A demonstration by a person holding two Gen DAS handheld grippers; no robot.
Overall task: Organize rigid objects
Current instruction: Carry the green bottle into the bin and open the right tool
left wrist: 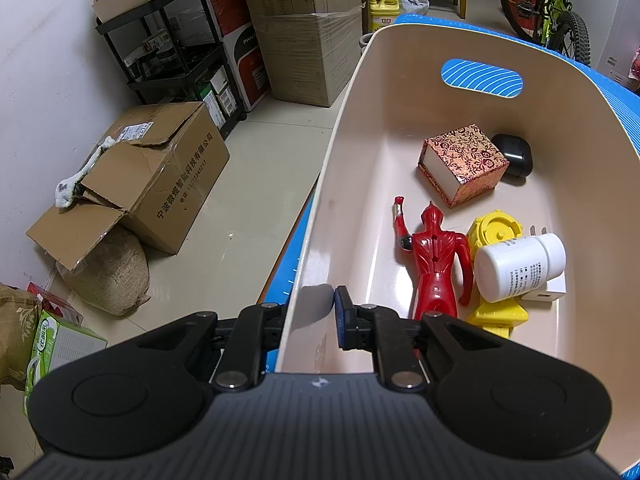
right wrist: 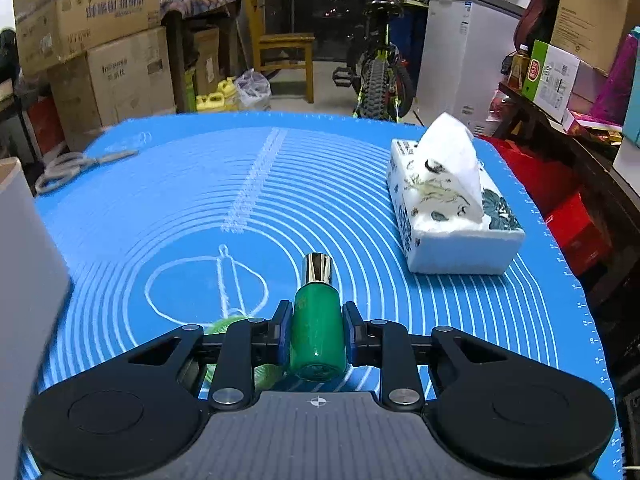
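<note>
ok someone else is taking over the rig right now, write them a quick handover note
Left gripper: shut on the near wall of the beige bin, one finger inside, one outside, steadying it.
Right gripper: shut on the green bottle with the gold cap, over the blue mat.
Already in the bin: patterned red box, black case, red figure, yellow toy, white bottle, white charger.
Left: carry the green bottle into the bin. Scissors lie at the mat's far left corner and may follow. The tissue pack is soft, so it probably stays.
</note>
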